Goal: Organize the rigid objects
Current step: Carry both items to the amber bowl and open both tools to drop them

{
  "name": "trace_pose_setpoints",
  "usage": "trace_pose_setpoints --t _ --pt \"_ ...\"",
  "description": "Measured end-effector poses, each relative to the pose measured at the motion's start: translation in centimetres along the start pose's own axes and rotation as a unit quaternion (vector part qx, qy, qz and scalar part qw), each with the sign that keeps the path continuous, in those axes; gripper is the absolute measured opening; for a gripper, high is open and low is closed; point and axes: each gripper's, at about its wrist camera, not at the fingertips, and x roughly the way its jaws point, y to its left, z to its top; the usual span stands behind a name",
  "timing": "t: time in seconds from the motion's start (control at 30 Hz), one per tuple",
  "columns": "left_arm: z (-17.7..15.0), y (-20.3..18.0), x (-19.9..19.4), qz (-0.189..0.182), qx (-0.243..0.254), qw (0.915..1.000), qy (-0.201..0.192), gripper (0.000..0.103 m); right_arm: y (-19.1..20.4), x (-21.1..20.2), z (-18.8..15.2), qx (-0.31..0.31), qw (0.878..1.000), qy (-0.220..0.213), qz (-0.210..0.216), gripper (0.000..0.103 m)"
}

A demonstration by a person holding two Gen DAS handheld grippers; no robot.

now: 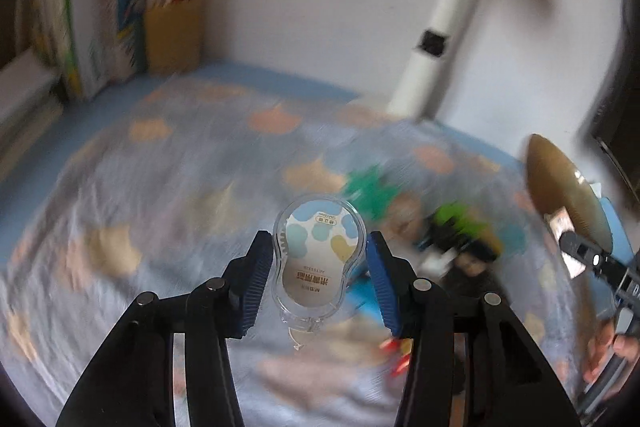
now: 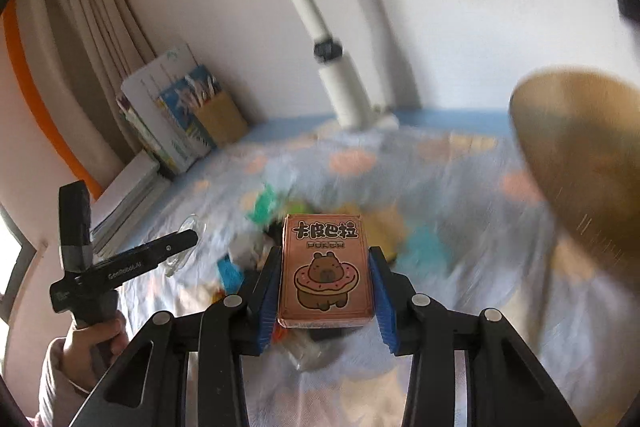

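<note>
**Both hands loaded, lifting clear of the pile**

My left gripper (image 1: 320,263) is clamped on a clear correction-tape case (image 1: 319,255), its blue fingers (image 1: 256,279) pressing the case's narrow waist from either side. The case stands upright between them, above the table (image 1: 140,195) and its patterned cloth. My right gripper (image 2: 325,273) is clamped on a small orange card box (image 2: 326,269) with a cartoon animal in a doughnut on its face; the fingers (image 2: 269,291) hold its two long sides and the box sits square and upright.

The rest of the things, a blurred heap of toys (image 1: 432,223) in green, black, teal and red, lies on the cloth just beyond and to the right of my left gripper. Far left against the wall stand books (image 2: 168,119) and a pencil holder (image 2: 220,121). A white lamp arm (image 2: 320,39) rises at the far edge. A tan round shape (image 2: 580,155) sits blurred at the right; I cannot tell what it is.

I judge the step to be the carry: both picks are made and nothing is placed yet. Next I need a destination for each piece, and no bin or tray shows here. The tape case is smooth and held at a narrow point, so it could twist; I should keep it level and set it down before loosening my grip.
</note>
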Motion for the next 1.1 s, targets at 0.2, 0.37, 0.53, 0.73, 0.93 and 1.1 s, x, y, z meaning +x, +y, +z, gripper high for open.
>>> trace_pose_setpoints --t 0.2,0.37,0.53,0.73,0.93,1.1 --pt "3.8 -6.1 0.0 -0.044 0.043 0.998 -0.017 0.045 -3.3 -3.1 3.8 0.025 0.999 -0.04 -0.019 0.04" --pt "5.8 -13.9 1.7 -0.105 0.077 0.9914 -0.017 0.045 -9.6 -5.3 5.6 0.074 0.995 -0.048 -0.054 0.04" --pt "6.3 -22.3 4.2 -0.174 0.106 0.979 0.004 0.045 -15.2 -6.8 6.2 0.121 0.988 -0.041 -0.092 0.04" --pt "4.9 -29.1 6.9 -0.209 0.141 0.9673 0.032 0.045 -19.1 -7.8 5.8 0.139 0.982 -0.027 -0.127 0.04" --pt "3.3 -31.4 8.5 -0.217 0.155 0.9623 0.053 0.045 -21.2 -8.6 5.3 0.145 0.979 -0.026 -0.14 0.04" --pt "3.0 -32.0 9.1 -0.217 0.154 0.9621 0.058 0.045 -21.7 -9.0 5.2 0.142 0.978 -0.027 -0.147 0.04"
